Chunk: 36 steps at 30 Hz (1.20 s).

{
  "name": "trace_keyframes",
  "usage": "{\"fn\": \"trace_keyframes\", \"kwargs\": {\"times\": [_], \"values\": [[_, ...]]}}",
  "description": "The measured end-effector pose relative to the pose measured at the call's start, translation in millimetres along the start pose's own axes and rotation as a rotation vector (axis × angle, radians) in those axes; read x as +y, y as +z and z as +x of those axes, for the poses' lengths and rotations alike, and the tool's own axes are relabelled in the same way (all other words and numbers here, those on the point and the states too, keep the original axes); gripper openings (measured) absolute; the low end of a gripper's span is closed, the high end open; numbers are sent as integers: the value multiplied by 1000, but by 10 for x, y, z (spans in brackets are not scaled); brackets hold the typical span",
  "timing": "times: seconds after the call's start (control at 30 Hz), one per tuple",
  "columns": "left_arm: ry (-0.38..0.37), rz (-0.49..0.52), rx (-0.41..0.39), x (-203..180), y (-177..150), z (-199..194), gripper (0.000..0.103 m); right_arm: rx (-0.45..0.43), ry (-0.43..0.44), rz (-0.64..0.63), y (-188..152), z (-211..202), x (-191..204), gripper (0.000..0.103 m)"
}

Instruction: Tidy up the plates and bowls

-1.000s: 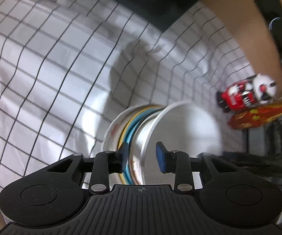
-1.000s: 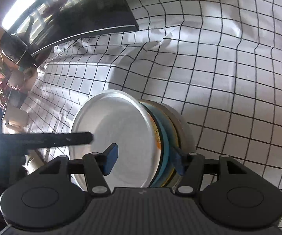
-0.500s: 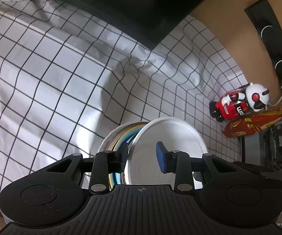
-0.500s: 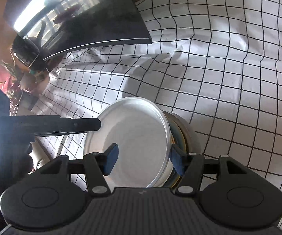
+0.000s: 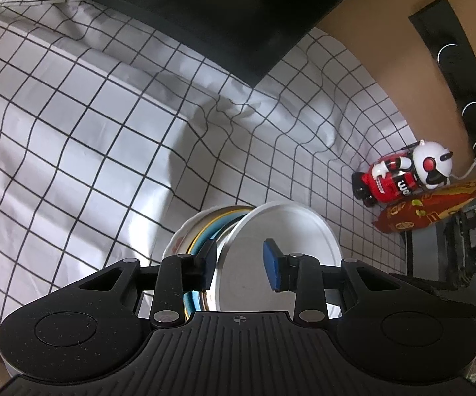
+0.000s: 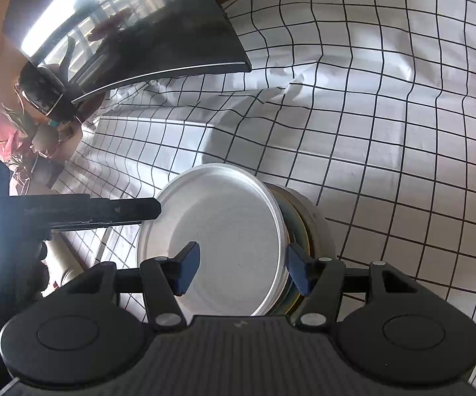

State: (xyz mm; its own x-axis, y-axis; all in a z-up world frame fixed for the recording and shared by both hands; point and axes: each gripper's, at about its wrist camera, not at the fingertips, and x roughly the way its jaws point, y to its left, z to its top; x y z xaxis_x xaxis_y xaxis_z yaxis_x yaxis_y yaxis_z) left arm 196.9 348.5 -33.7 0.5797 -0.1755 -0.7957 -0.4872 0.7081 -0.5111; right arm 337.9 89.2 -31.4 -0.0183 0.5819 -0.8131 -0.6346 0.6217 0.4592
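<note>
A stack of dishes is gripped on edge by L gripper & R gripper, over the checked cloth.

A stack of round plates & bowls stood on edge above the checked white tablecloth. A red & white toy robot lay far right w/ a red snack bag just in front. A flat black screen sat behind.

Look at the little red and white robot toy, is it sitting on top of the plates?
No, the robot toy stands on the checked cloth by the wall, well apart from the stacked plates.
</note>
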Motion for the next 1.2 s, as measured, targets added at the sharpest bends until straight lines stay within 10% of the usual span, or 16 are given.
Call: {"fn": "trace_keyframes", "kwargs": {"times": [0.83, 1.2], "values": [[-5, 5, -35, 4, -45, -143, 34, -35, -17, 8, -58, -86, 23, 59], [-50, 144, -127, -846, -181, -151, 34, -229, -209, 31, -479, -848, -554, 59]]}}
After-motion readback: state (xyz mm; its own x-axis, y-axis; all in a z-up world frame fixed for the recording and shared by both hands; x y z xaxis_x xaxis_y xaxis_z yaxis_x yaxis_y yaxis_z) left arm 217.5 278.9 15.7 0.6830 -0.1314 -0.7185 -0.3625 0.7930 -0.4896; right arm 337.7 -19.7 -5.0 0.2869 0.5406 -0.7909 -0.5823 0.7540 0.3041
